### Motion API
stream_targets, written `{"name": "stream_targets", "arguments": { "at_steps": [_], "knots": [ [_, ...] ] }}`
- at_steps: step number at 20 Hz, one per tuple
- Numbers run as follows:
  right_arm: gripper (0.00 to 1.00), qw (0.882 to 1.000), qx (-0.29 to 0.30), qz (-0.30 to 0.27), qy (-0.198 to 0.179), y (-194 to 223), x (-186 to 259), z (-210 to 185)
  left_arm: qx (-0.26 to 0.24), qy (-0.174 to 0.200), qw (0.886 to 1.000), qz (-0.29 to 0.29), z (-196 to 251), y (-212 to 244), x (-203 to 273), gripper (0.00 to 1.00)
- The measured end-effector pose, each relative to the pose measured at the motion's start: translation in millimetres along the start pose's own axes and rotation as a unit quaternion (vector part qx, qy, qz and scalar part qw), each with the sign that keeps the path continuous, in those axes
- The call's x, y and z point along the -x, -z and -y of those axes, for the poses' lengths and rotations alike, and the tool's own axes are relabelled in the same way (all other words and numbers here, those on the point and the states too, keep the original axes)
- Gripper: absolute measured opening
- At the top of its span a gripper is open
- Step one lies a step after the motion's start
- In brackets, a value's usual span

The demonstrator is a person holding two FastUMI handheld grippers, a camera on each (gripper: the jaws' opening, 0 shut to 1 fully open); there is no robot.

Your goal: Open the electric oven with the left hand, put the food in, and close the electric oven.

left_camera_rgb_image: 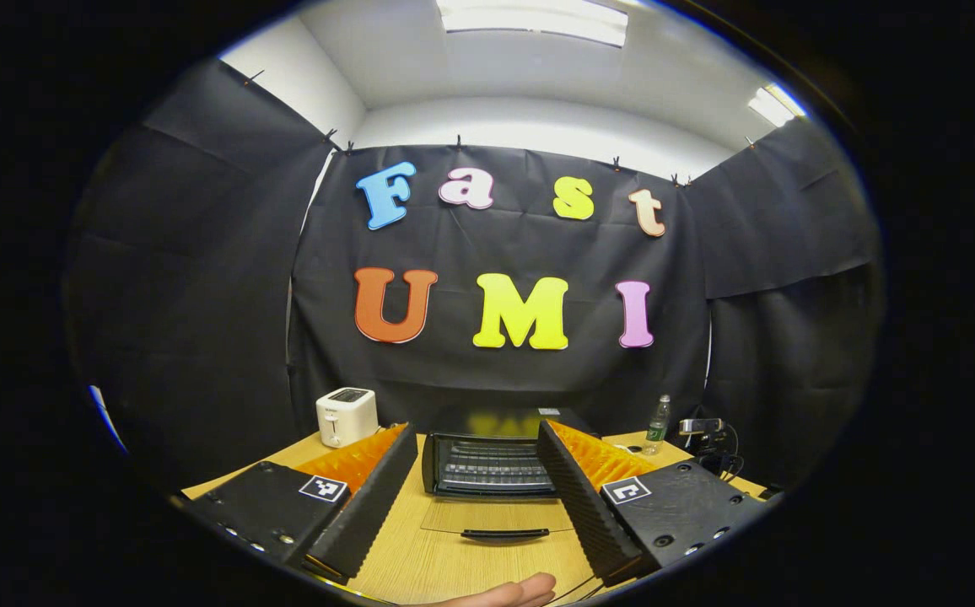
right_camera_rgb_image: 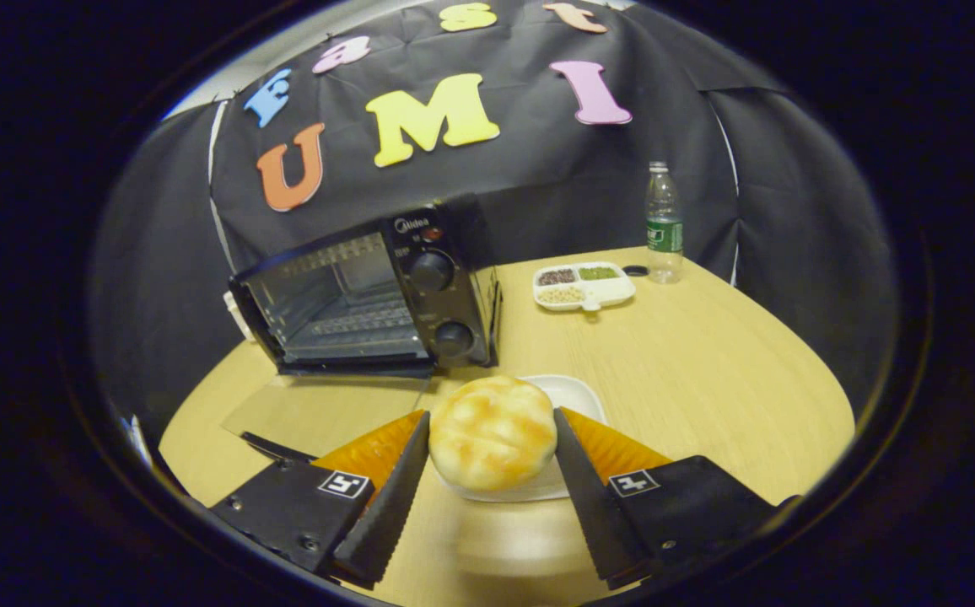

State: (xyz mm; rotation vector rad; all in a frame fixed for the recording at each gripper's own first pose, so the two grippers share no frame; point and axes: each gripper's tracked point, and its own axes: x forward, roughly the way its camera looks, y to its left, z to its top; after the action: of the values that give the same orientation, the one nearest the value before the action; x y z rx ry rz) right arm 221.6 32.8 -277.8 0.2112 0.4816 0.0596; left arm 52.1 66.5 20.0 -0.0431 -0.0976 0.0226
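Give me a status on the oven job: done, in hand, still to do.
Done: the oven stands open, its glass door folded flat on the table. In hand: the right gripper is shut on the bun, just over the white plate. Left: place the bun on the rack, then close the door with the open left gripper.

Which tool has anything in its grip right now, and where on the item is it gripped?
The right tool grips the bun by its two opposite sides, over the white plate. The left tool is open and holds nothing, facing the open oven.
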Motion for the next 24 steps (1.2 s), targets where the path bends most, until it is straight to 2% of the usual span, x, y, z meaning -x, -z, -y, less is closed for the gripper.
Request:
{"name": "stream_targets", "arguments": {
  "at_steps": [4, 8, 9, 11, 14, 17, 20, 24],
  "knots": [
    [0.87, 0.996, -0.055, 0.030, -0.058, -16, 0, -48, -0.007, 0.002, 1.000, 0.007, -4, -3, 4, 0.94],
    [0.87, 0.981, -0.145, 0.063, -0.110, -29, -9, -96, -0.016, -0.001, 1.000, 0.002, -7, 3, 4, 0.94],
    [0.86, 0.975, -0.177, 0.070, -0.110, -30, -14, -102, -0.016, -0.001, 1.000, 0.001, -9, 4, 4, 0.94],
    [0.85, 0.969, -0.222, 0.080, -0.073, -30, -29, -101, -0.015, -0.004, 1.000, 0.003, -16, 3, 5, 0.94],
    [0.86, 0.968, -0.235, 0.058, -0.069, -20, -62, -126, -0.009, -0.007, 1.000, 0.003, -23, 7, 4, 0.94],
    [0.86, 0.965, -0.254, 0.040, -0.057, -17, -87, -145, -0.022, -0.032, 0.999, -0.005, -44, 17, 2, 0.94],
    [0.86, 0.968, -0.234, 0.074, -0.044, -38, -109, -160, -0.038, -0.061, 0.997, -0.015, -66, 27, 0, 0.94],
    [0.86, 0.977, -0.191, 0.096, -0.024, -54, -150, -173, -0.020, -0.066, 0.998, -0.015, -73, 20, -3, 0.94]
  ]
}}
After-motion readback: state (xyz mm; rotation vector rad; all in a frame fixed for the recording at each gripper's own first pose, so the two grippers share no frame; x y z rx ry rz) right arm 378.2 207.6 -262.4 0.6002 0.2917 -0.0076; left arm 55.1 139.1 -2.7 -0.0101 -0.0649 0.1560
